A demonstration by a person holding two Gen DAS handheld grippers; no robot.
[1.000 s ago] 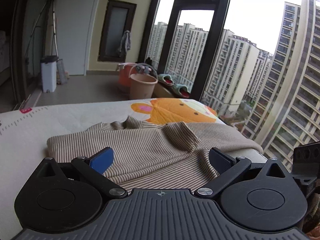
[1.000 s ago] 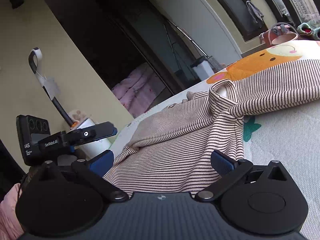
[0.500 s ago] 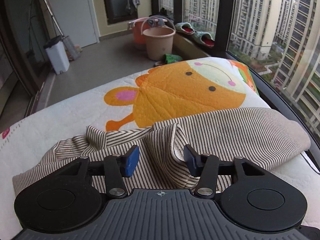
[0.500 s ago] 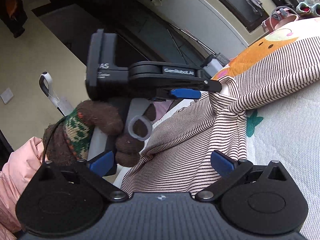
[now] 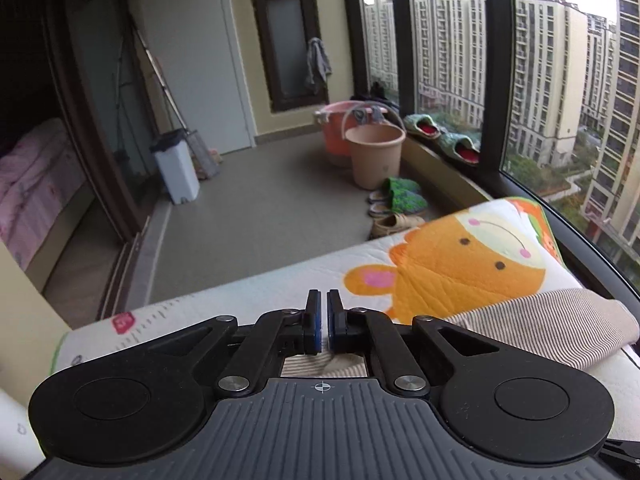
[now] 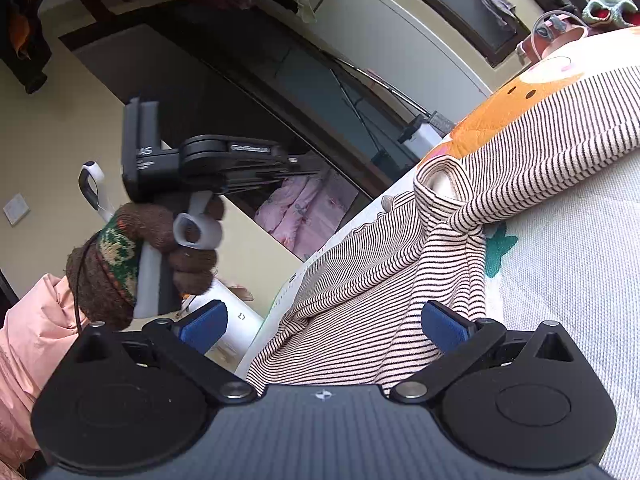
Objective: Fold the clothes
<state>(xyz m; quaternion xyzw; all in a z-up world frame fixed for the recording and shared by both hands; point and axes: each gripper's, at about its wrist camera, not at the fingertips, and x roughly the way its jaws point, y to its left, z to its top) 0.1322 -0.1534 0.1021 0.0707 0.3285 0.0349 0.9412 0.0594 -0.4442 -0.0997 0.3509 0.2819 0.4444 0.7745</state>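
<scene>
The left gripper (image 5: pixel 323 322) is closed, but whether it pinches cloth cannot be told. The striped sweater (image 6: pixel 400 280) lies rumpled on the mattress (image 6: pixel 568 280), near the orange cartoon print (image 5: pixel 460 268). The right gripper (image 6: pixel 324 326) gapes over its hem; it should probably close on one layer only.
</scene>
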